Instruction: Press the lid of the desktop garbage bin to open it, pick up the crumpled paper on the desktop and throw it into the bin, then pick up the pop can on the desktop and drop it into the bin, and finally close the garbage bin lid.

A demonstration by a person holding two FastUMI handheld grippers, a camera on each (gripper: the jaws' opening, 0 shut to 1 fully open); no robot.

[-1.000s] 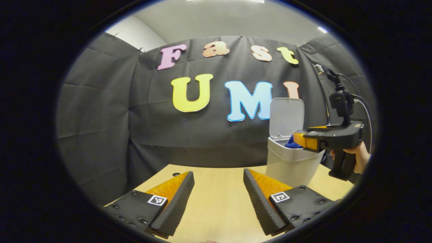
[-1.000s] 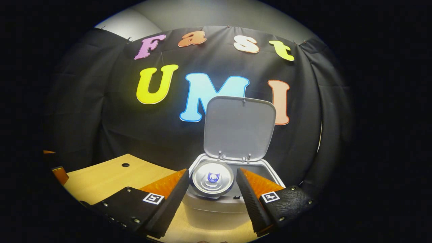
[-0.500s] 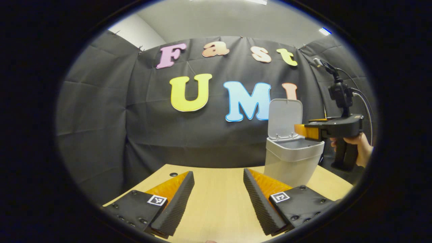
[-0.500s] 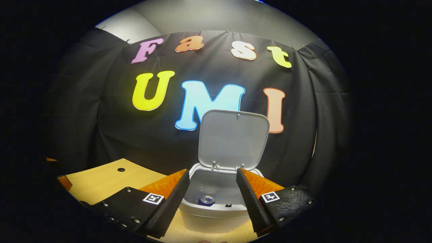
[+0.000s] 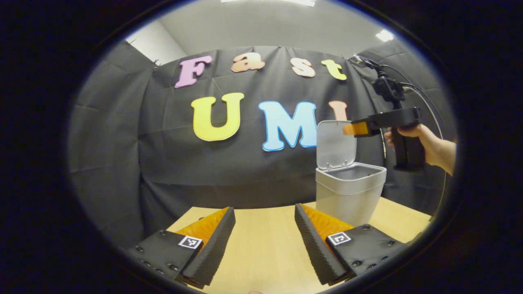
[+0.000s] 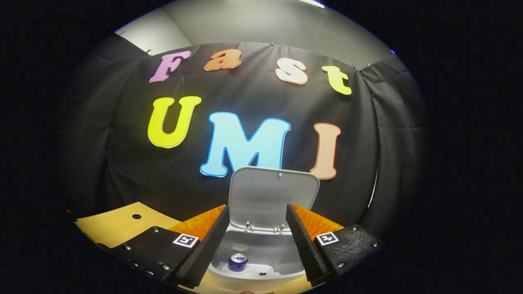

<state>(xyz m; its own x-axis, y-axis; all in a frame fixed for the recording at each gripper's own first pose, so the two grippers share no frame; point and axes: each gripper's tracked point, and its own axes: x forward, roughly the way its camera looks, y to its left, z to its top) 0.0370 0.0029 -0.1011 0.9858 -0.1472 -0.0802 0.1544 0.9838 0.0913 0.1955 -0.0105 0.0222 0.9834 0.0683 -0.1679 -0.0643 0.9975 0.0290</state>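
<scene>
The grey bin (image 5: 349, 192) stands on the wooden table with its lid (image 5: 336, 144) swung up against the back wall. In the right gripper view I look down into the bin (image 6: 261, 271), and the pop can (image 6: 237, 261) stands upright on its floor below the raised lid (image 6: 273, 198). My right gripper (image 6: 254, 241) is open with nothing between its fingers, held above the bin mouth. In the left gripper view the right gripper (image 5: 352, 129), held by a hand (image 5: 425, 143), hovers level with the lid's top. My left gripper (image 5: 263, 241) is open over the table, left of the bin.
The wooden table (image 5: 265, 253) runs under my left gripper, with a small round hole (image 6: 136, 216) in its top at the far left. Cables rise from the right gripper's camera mount (image 5: 388, 87). Black cloth closes the back and sides.
The right gripper opened and let the pop can drop into the bin, then rose from the bin mouth to the height of the lid's top. The left gripper barely moved.
</scene>
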